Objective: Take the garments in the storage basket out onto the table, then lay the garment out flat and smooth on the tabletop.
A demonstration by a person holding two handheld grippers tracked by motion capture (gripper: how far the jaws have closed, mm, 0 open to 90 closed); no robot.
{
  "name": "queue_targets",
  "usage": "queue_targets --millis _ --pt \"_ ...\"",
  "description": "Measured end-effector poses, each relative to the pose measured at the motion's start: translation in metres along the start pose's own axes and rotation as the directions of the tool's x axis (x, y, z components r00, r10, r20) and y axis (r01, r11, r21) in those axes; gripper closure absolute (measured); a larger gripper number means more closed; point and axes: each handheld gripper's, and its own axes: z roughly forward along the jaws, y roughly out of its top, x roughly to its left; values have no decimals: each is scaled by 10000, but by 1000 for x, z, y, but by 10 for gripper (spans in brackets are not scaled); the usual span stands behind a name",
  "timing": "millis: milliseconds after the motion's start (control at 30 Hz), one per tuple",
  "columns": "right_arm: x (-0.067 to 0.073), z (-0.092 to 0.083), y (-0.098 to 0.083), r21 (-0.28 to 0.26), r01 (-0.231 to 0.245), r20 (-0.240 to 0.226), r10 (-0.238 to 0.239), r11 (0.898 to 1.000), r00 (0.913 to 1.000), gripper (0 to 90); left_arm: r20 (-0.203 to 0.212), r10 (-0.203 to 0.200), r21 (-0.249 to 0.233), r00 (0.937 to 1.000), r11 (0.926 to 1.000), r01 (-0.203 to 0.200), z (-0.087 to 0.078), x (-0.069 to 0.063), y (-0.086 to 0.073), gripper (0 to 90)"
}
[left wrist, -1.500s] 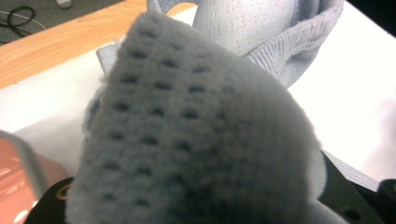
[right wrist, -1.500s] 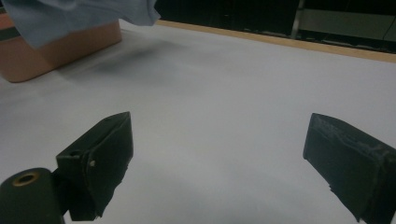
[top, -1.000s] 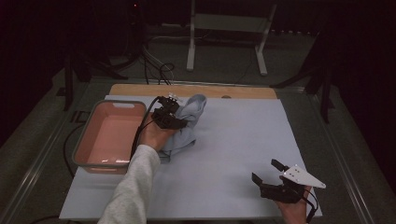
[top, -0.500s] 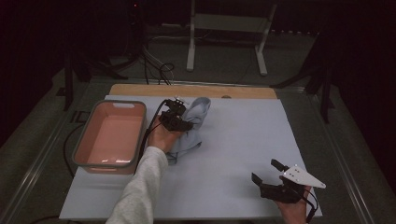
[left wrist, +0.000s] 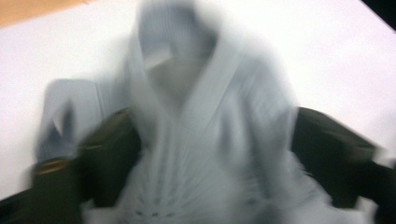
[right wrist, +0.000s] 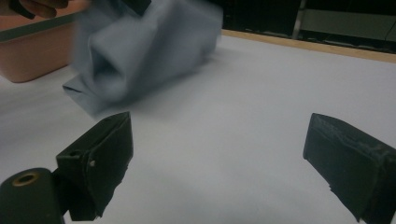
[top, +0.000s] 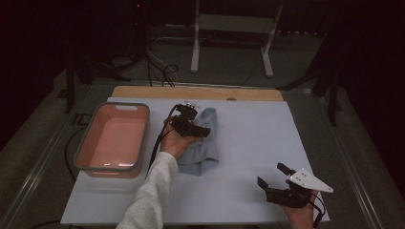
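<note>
A pale blue-grey cloth (top: pixel 203 143) lies crumpled near the middle of the table (top: pixel 258 129), whose top is a smooth, matte white sheet with a strip of bare wood showing along the far edge. The cloth is soft and limp, gathered into loose folds, with a fine ribbed weave that the left gripper view shows through heavy motion blur (left wrist: pixel 205 154). The left tongs (top: pixel 193 128), black and blocky, sit at the cloth's upper left part, and in their own view the fabric bunches up between the two dark jaws (left wrist: pixel 205 154), which stand on either side of the bundle and pinch it. A hand (top: pixel 174 142) in a light sleeve (top: pixel 148 195) carries them. Just beside the cloth, to the left, stands a rectangular plastic tub (top: pixel 81 152) with rounded corners, a salmon-pink inside and a grey rim. The right tongs (top: pixel 272 183) hover low over the bare white sheet at the near right corner, well apart from the cloth, topped by a flat grey three-cornered plate (top: pixel 310 180). Their jaws are spread wide with nothing between them; in the right gripper view (right wrist: pixel 217 158) the jaw faces look matte black and slightly rough, wedge-shaped, with the folded cloth (right wrist: pixel 140 51) and the tub's pink wall (right wrist: pixel 32 56) beyond.
</note>
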Motion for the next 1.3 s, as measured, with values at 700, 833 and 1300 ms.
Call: queue_targets --millis 700,833,1300 --pt "0 0 0 45 31 21 -31 10000 10000 86 -326 -453 -1389 9984 9895 403 -35 28 -19 4" --pt "1 0 0 51 59 29 -59 10000 10000 87 -385 -555 -1456 9977 9881 494 -38 34 -24 4" --pt "1 0 -1 91 87 66 -88 9999 9999 86 -526 -478 -1593 9975 9865 389 -48 42 -37 4"
